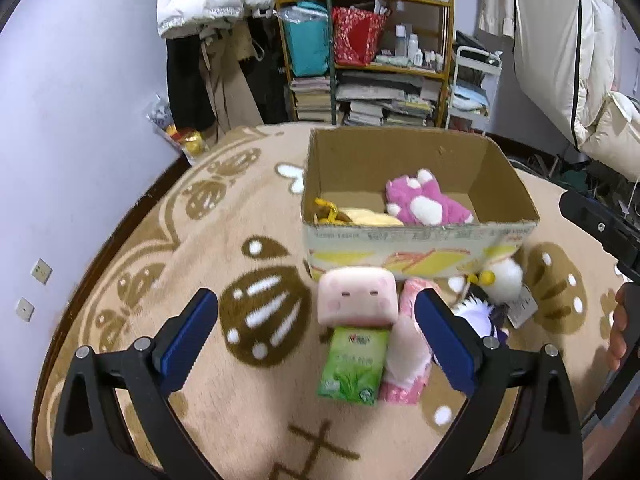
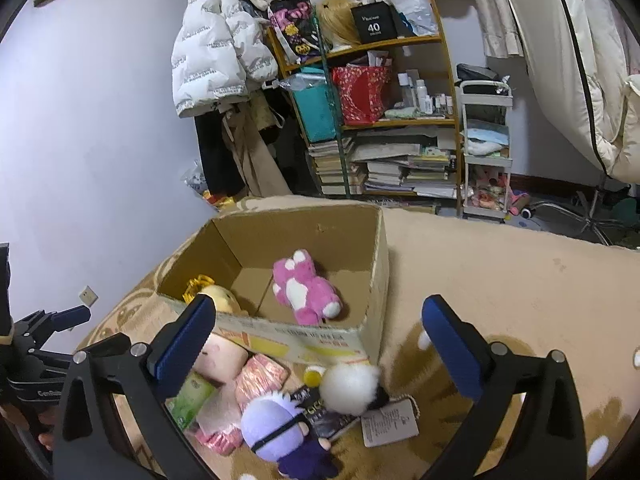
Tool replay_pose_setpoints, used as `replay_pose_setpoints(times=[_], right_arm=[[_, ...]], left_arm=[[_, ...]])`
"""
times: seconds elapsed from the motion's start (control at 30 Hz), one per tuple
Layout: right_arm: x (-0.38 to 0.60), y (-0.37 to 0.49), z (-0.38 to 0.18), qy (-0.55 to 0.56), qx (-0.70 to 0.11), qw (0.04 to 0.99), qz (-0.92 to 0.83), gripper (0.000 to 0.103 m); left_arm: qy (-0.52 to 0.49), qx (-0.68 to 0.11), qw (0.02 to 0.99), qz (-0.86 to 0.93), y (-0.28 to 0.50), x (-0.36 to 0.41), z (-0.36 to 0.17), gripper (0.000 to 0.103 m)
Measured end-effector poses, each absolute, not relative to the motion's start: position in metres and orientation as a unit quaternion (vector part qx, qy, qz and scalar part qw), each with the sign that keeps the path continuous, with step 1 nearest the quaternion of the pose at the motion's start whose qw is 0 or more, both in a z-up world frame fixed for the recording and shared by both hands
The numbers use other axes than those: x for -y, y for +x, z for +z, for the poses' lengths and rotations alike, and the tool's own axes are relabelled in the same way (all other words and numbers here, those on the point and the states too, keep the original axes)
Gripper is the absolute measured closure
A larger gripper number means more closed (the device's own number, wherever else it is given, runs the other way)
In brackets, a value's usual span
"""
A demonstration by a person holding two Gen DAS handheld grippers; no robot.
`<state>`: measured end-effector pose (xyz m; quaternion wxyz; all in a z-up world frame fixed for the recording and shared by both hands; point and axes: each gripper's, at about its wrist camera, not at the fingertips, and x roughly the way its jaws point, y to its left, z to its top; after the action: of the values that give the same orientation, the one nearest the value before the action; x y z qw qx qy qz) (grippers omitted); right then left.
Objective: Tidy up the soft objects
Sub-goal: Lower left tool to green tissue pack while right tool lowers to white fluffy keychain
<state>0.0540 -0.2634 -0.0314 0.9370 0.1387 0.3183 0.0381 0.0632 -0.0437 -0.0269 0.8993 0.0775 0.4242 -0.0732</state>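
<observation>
Beige plush rug with brown mushroom print (image 1: 260, 320) covers the floor; lavender wall behind, cluttered wooden shelf (image 1: 368, 40) at the back.

Left wrist view: left gripper (image 1: 316, 336) has its jaws spread wide, nothing between the blue pads. Open brown cardboard box (image 1: 416, 236) sits ahead on the rug. Inside it: pink-and-white plush toy (image 1: 424, 200) on the right, pale yellow plush with a yellow cord (image 1: 360, 216) in the near-left corner. In front of the box, on the rug: pink square-faced cushion plush (image 1: 356, 296), green tissue pack (image 1: 354, 364) just below and touching it, pink-and-white soft item (image 1: 404, 356) to their right. White fluffy ball plush (image 1: 506, 280) lies by the box's near-right corner. Right edge shows part of the other black gripper and a hand (image 1: 618, 332).

Right wrist view: right gripper (image 2: 318, 340) also wide open, empty. Same box (image 2: 376, 280) ahead, pink-and-white toy inside. Below the fingers: lavender-haired doll in dark clothes (image 2: 276, 428), white fluffy ball beside it, paper tag (image 2: 390, 422) near them. Dark flat item under the ball, probably a card; too blurred to tell.
</observation>
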Motion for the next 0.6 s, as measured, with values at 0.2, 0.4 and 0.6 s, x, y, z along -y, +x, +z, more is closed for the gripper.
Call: replay_pose_setpoints(times=[0.2,0.4,0.6], right_arm=[[0.27,0.052,-0.04,0.154,-0.342,0.927,0.026,0.0],[0.267,0.058,-0.055,0.152,-0.369,0.917,0.021,0.0],[0.26,0.07,-0.072,0.136,-0.4,0.906,0.02,0.0]], left_arm=[[0.078,-0.454,0.885,-0.067,0.067,0.043,-0.039,0.005],[0.058,-0.494,0.865,-0.07,0.077,0.039,-0.056,0.005],[0.051,-0.52,0.85,-0.068,0.086,0.037,-0.072,0.005]])
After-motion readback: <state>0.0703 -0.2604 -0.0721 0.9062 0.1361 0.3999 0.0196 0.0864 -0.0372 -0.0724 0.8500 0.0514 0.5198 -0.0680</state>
